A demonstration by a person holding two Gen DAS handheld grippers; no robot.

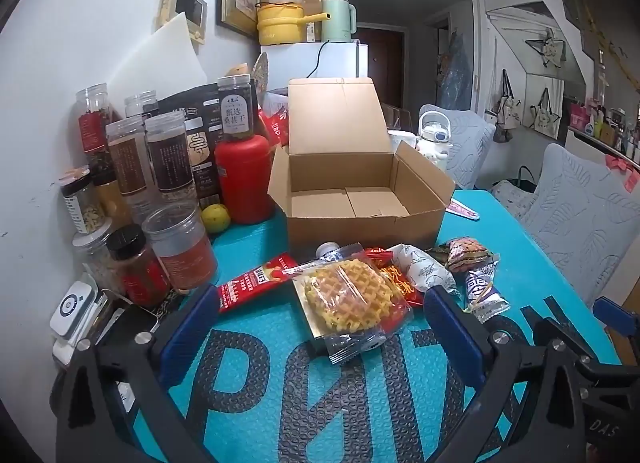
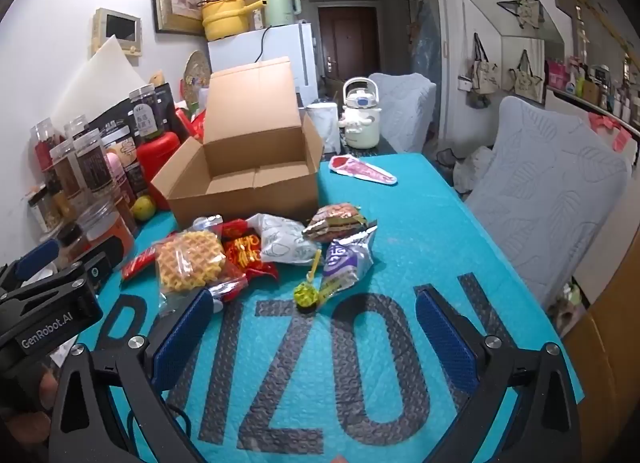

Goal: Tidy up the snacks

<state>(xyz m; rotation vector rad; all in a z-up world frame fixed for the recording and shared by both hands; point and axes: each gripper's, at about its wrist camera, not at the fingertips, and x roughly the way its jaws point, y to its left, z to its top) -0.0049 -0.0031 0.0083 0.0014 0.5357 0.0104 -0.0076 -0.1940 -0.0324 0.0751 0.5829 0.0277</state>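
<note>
One open cardboard box (image 1: 352, 199). Snack packets lying in front of it, six: one waffle packet (image 1: 348, 299), one long red packet (image 1: 252, 283), one red packet with yellow lettering (image 2: 242, 253), one white printed packet (image 2: 282, 243), one foil-edged brown packet (image 2: 336, 221), one purple-and-white packet (image 2: 346, 261). One yellow-green lollipop (image 2: 306, 295). One pink-and-red packet (image 2: 362, 169) lying apart. One yellow-green fruit (image 1: 216, 218). One red bottle (image 1: 244, 179). Two padded chairs (image 2: 548, 199).
</note>
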